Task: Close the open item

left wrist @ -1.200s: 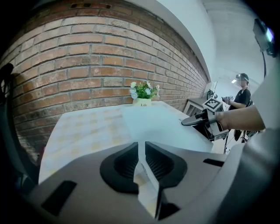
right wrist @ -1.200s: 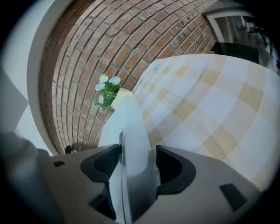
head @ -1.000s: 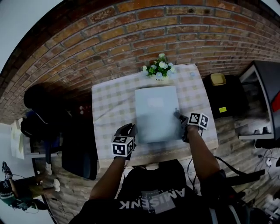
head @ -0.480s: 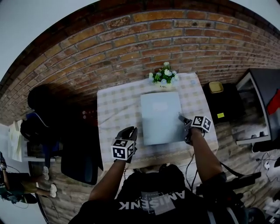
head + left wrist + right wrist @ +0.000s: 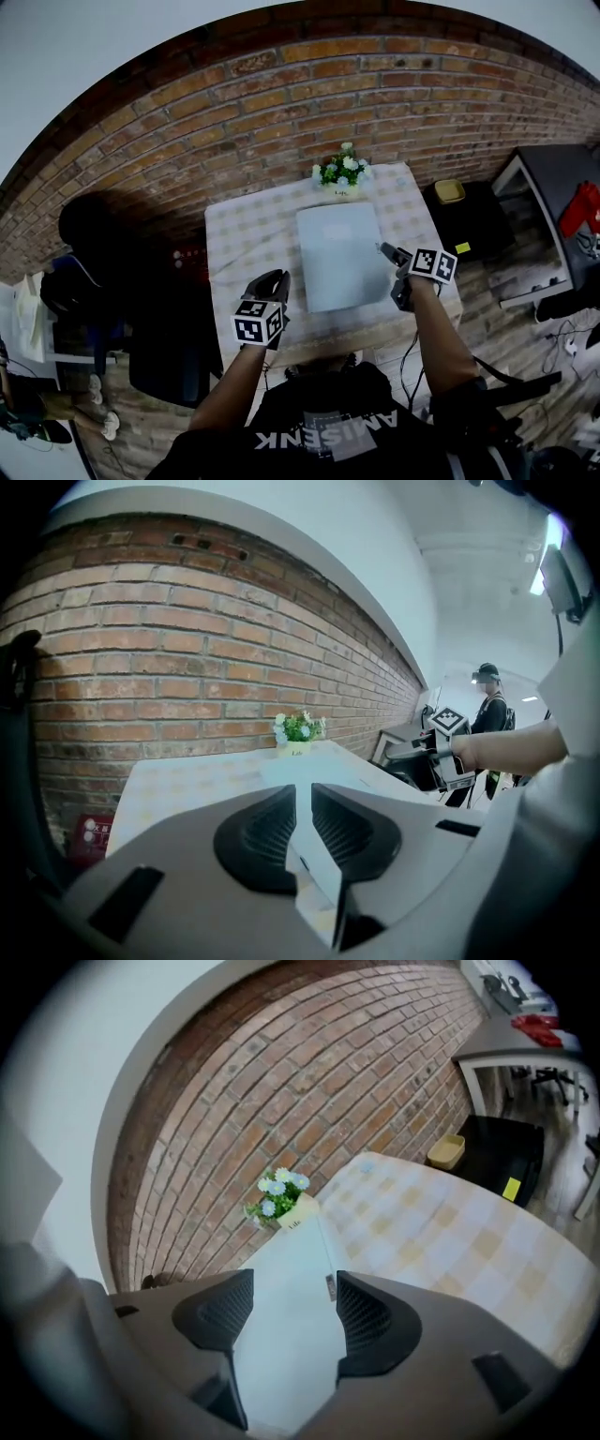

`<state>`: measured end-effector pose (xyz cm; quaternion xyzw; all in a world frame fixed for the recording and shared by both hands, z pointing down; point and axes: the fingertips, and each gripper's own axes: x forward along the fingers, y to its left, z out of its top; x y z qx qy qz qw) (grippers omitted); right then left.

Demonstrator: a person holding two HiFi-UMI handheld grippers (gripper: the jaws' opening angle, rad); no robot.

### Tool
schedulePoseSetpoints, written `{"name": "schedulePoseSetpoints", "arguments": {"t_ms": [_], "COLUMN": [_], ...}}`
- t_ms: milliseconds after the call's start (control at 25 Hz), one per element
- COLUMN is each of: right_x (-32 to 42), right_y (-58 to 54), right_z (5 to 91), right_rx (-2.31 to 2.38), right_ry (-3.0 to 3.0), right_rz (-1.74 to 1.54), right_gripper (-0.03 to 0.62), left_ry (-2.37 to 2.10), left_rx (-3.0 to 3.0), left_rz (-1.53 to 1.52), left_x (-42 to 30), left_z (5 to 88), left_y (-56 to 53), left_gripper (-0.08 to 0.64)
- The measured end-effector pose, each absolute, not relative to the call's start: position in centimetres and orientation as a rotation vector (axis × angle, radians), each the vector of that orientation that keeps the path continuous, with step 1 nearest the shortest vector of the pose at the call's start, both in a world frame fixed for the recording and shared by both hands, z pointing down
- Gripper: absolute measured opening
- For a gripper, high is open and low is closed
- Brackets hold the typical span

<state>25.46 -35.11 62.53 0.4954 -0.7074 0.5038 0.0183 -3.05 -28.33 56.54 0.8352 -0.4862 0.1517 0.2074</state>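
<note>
A pale grey laptop (image 5: 339, 255) lies flat with its lid down on the checked table (image 5: 248, 234). My right gripper (image 5: 389, 264) hangs just off the laptop's right edge, jaws wide apart and empty. In the right gripper view the laptop (image 5: 281, 1288) shows between those open jaws (image 5: 295, 1307). My left gripper (image 5: 272, 281) hovers over the table's near left part, clear of the laptop. Its jaws (image 5: 304, 803) are almost together with nothing held. A strip of the laptop (image 5: 323, 766) shows past them.
A small pot of flowers (image 5: 342, 172) stands at the table's far edge by the brick wall. A black cabinet with a yellow box (image 5: 448, 191) is right of the table. A dark chair (image 5: 164, 328) is on the left. A person (image 5: 487, 705) stands far off.
The head view has pulled back and shifted a little. The laptop stays flat and shut. Both grippers hold about the same places beside it, the left one slightly lower.
</note>
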Motion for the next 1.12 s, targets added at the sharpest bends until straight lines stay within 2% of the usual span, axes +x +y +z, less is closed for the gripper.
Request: {"name": "schedulePoseSetpoints", "arguments": {"t_ms": [320, 440, 520, 760, 1120], "right_x": [23.4, 22.4, 21.9, 20.1, 17.9], "right_y": [-33.9, -33.1, -32.8, -31.1, -29.2], "right_z": [52.6, 48.9, 46.2, 40.7, 35.5], "right_rx": [1.507, 1.492, 1.491, 1.509, 1.501], "right_ry": [-2.452, -2.539, -2.596, -2.68, -2.751], "right_rz": [1.293, 1.157, 1.052, 0.864, 0.633], "right_gripper": [0.278, 0.151, 0.146, 0.074, 0.061], "left_ry": [-1.487, -1.501, -1.485, -1.486, -1.548], "left_rx": [2.442, 2.457, 2.457, 2.514, 2.573], "left_rz": [0.274, 0.207, 0.15, 0.016, -0.073], "left_x": [-4.7, -5.3, -5.6, -6.5, -8.2], "left_z": [50.4, 48.4, 47.1, 42.5, 37.8], "left_y": [-29.4, -29.7, -30.0, -30.2, -29.4], "left_gripper": [0.043, 0.043, 0.043, 0.043, 0.014]}}
